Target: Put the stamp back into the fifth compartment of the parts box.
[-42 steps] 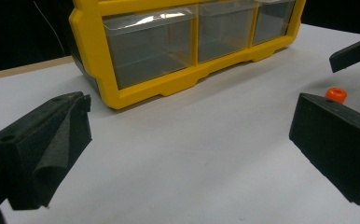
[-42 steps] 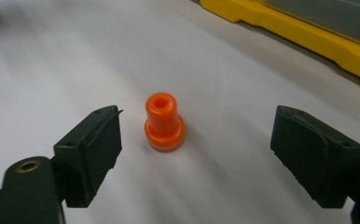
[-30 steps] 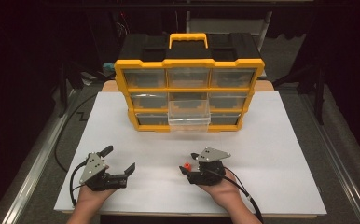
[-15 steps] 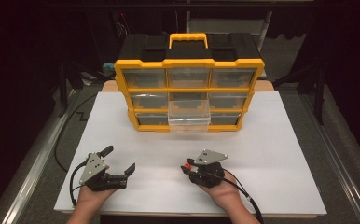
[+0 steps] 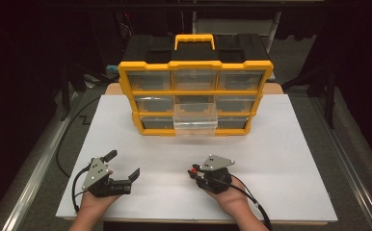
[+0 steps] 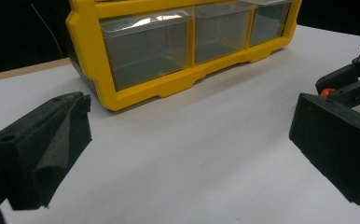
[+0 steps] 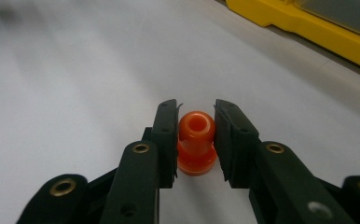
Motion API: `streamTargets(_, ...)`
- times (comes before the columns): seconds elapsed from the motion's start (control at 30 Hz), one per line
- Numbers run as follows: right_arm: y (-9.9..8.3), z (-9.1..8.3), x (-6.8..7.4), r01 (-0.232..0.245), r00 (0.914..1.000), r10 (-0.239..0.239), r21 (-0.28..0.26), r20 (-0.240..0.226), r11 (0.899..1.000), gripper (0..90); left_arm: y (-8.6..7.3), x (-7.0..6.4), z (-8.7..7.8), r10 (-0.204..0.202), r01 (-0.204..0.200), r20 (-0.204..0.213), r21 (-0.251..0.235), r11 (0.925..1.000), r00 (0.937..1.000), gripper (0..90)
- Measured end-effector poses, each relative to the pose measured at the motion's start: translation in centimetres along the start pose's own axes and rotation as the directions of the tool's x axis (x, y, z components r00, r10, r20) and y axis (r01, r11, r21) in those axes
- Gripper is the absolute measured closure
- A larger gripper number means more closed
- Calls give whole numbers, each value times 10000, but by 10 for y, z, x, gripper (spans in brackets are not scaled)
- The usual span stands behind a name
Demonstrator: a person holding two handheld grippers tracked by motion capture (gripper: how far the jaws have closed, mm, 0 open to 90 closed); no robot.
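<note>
A small orange plastic plug [image 7: 196, 140] sits upright between the jaws of my right gripper [image 7: 197, 107], which is shut on it just above the white tabletop. From the high view the right gripper [image 5: 192, 173] is at the front middle of the table, with the plug [image 5: 192, 169] at its tip. My left gripper [image 5: 123, 164] rests at the front left, open, nothing between its jaws. In the left gripper view, that gripper [image 6: 192, 107] faces the yellow drawer organizer [image 6: 136, 93], with the right gripper [image 6: 355, 74] at the right edge.
The yellow and black organizer [image 5: 196, 65] with clear drawers stands at the back centre of the white tabletop [image 5: 280, 144]. Its bottom middle drawer [image 5: 195, 126] is pulled out toward me. Cables trail off the front edge from both grippers.
The right gripper with the orange plug has shifted and turned very slightly. The left gripper has stayed where it was.
</note>
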State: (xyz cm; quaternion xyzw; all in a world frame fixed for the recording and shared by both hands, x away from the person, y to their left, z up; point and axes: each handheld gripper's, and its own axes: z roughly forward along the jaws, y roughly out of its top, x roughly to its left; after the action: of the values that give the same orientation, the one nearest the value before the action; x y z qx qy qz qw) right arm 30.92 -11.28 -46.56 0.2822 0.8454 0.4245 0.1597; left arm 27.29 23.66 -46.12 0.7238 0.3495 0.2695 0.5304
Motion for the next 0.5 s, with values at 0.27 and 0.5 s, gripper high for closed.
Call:
streamTargets(0.27,0,0,0,89,9999,-89,54,53,9999,732,0,0,0,-27,27,4,-36,10000,10000,3)
streamTargets(0.5,0,-1,0,252,9997,-253,114,45,9996,737,0,2,-1,-210,211,109,-79,9997,9997,3)
